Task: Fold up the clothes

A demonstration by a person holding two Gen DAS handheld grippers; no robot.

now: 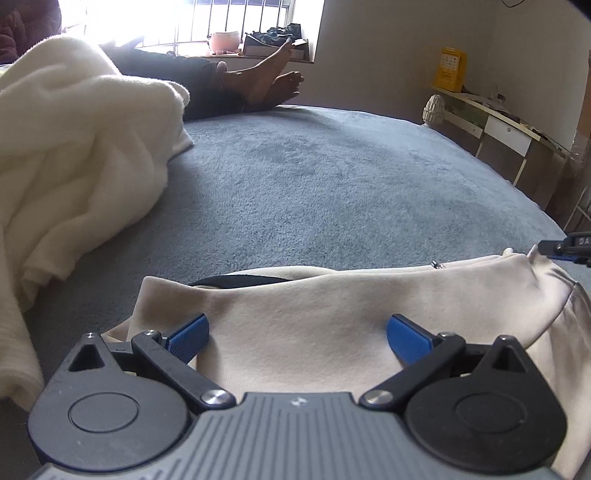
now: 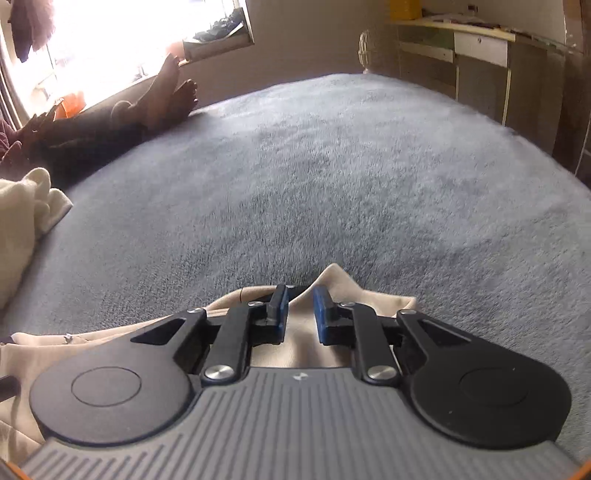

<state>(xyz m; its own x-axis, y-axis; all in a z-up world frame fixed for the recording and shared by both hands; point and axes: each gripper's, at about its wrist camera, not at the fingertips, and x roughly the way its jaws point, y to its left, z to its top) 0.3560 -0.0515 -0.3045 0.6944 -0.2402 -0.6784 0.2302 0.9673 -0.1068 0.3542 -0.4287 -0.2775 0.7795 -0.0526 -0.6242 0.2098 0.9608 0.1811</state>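
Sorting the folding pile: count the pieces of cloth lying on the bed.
2. The beige garment lies at the near edge of the grey bed cover, under both hand-held grippers. The cream fleece blanket is bunched at the left. More may lie out of view.

daylight, window (image 1: 192,22) blown out | fisheye-bent edges | right view slightly blurred

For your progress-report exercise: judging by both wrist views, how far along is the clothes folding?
Early on. Done: the beige garment is laid across the grey blanket. In hand: the right gripper pinches a raised corner of it; the left gripper hovers open above it. Left: no finished fold shows, and the cream garment lies crumpled.
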